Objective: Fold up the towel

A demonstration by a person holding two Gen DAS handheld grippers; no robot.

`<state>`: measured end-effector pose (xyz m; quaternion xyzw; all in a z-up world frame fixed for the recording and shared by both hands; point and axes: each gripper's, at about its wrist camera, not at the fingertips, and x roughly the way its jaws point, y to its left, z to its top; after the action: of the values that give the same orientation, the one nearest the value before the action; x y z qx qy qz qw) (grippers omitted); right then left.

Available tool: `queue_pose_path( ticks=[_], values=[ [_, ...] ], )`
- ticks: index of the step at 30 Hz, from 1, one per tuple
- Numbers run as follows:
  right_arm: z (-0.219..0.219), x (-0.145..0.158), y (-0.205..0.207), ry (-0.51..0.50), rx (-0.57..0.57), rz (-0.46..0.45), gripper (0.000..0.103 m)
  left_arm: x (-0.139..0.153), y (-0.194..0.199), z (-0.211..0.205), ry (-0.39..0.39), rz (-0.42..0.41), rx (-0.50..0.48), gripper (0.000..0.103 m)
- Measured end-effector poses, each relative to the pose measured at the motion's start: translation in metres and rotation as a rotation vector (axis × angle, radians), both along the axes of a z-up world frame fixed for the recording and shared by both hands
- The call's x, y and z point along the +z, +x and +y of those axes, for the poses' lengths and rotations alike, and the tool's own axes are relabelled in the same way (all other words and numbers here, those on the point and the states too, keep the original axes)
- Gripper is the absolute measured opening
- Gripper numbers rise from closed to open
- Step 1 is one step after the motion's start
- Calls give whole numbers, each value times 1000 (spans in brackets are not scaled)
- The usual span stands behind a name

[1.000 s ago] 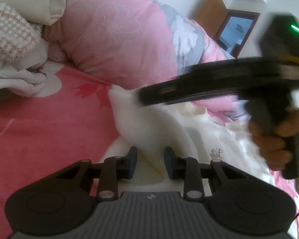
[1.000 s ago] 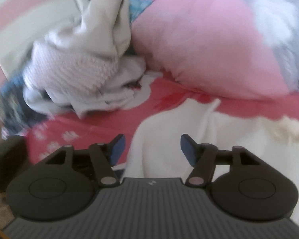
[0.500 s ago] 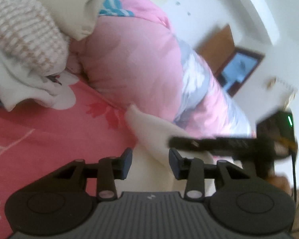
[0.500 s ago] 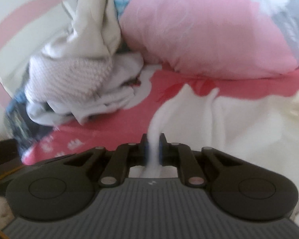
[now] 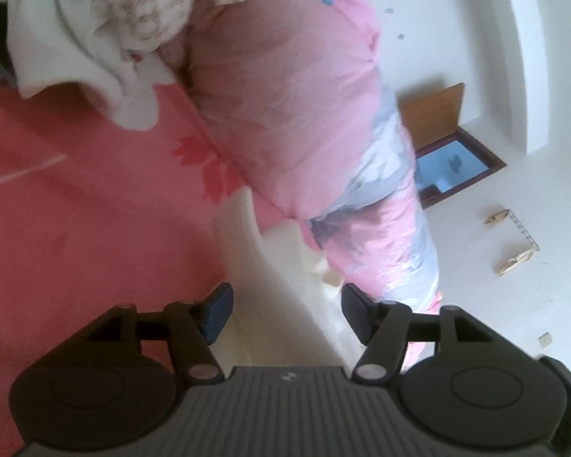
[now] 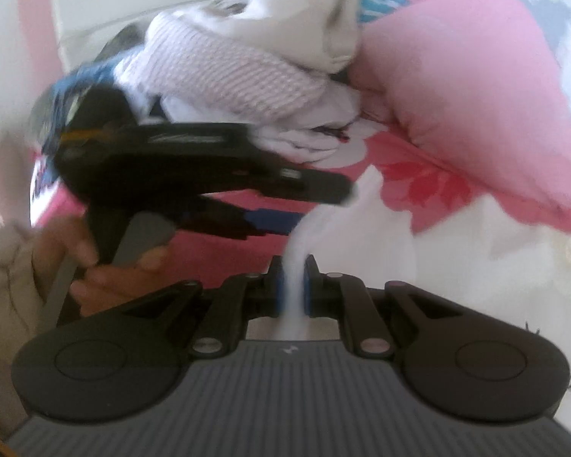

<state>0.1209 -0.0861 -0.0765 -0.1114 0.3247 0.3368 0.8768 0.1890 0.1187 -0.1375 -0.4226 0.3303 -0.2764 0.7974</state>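
A cream white towel [image 5: 285,262] lies on the pink bed sheet [image 5: 76,228], rumpled. My left gripper [image 5: 287,312] hangs over its edge and its jaws are opening; the towel lies between the fingers [image 5: 219,310] with the pads clear of it. In the right wrist view my right gripper [image 6: 295,289] is shut on a raised fold of the towel [image 6: 361,251]. The left gripper [image 6: 316,205] shows there too, held by a hand [image 6: 91,262], its tips at the towel's corner just beyond my right fingers.
A puffy pink quilt [image 5: 285,95] lies close behind the towel. A heap of clothes [image 6: 232,76] with a knitted piece is piled at the back left. A white wall and a wooden frame [image 5: 449,152] lie beyond the bed.
My right gripper went from open to shut on a towel fold. The left gripper rolled, widened its jaws and let the towel go, and now sits just left of the right one.
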Motion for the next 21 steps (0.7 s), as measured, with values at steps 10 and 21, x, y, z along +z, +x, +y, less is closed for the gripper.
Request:
queue_pose_path(
  ticks=[10,21],
  values=[
    [-19,19,-12,64,24,-10,62,-2,-1,-4,69,2,34,12],
    [-85,-23,105,409,-288,396,69,14,-14,-2,78,-129,53,11]
  ],
)
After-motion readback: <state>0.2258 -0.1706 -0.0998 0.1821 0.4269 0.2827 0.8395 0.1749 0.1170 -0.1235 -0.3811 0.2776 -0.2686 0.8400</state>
